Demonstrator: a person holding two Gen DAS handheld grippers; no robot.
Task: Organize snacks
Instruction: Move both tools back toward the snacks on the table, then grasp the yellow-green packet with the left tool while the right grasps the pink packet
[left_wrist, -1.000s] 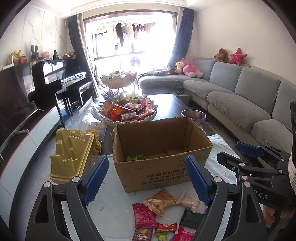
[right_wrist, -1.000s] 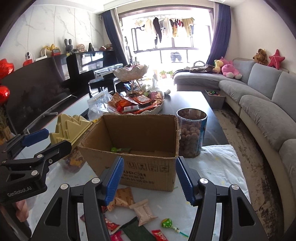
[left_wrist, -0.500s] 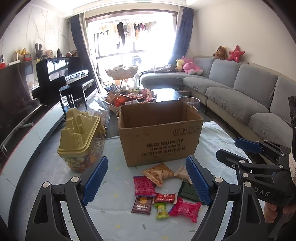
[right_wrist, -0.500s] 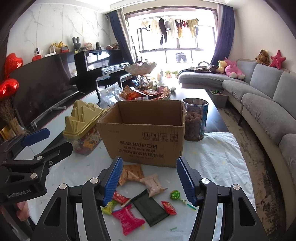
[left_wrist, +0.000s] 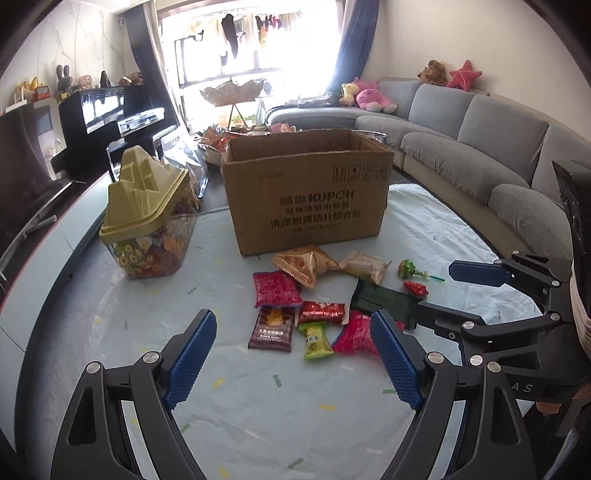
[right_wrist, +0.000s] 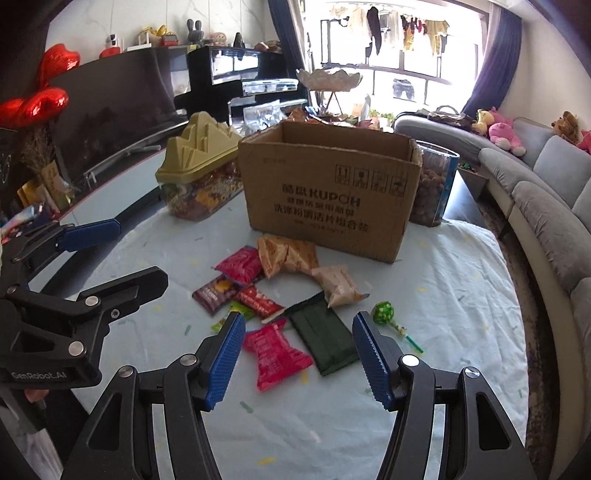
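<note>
Your left gripper and right gripper gape empty; the snacks lie unsorted before the box

The cardboard box hides its own contents, and its front wall covers the nut jar's left side

Brown cardboard box, dark green packet, pink packet
</note>
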